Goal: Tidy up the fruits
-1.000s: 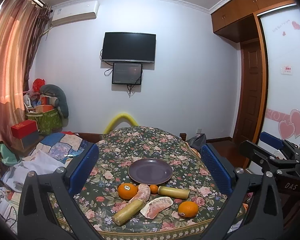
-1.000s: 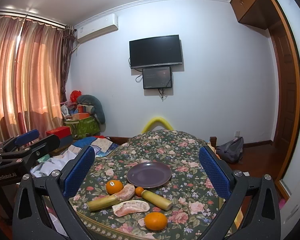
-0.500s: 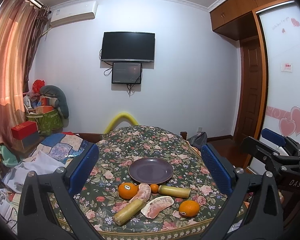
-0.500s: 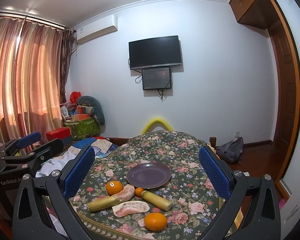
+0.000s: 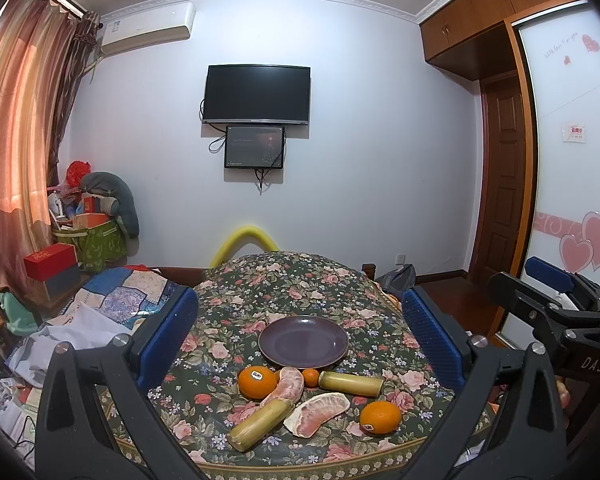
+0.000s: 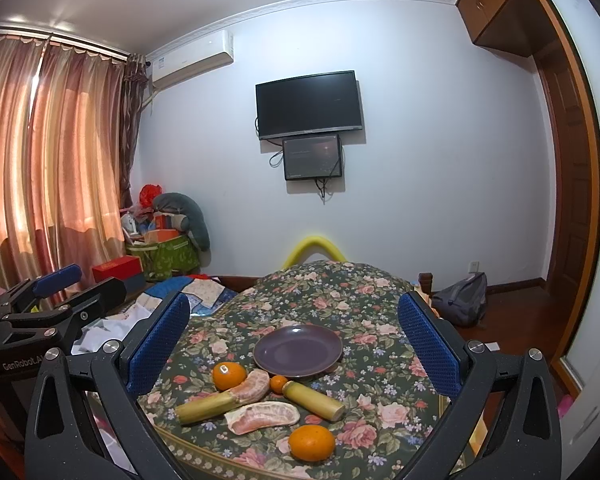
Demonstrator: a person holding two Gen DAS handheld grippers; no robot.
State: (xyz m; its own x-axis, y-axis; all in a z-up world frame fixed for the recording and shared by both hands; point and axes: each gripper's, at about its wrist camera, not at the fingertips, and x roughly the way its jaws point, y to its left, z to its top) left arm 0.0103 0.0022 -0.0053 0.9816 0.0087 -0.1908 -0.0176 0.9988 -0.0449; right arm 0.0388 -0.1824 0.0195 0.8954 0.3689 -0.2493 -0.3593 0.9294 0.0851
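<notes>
We hold both left tongs (image 5: pixel 300 332) and right tongs (image 6: pixel 292 336) released above the surface (image 5: pixel 236 300); fruits (image 5: pixel 292 392) lie at 6 o'clock of the purple plate (image 5: pixel 303 340).

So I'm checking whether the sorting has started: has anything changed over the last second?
Almost nothing. In the left wrist view the right gripper has drifted slightly up and to the right; nothing was grasped or released. The left gripper stays open above the table. The purple plate is still bare, and the oranges, pomelo segments and sugarcane pieces lie where they were.
</notes>
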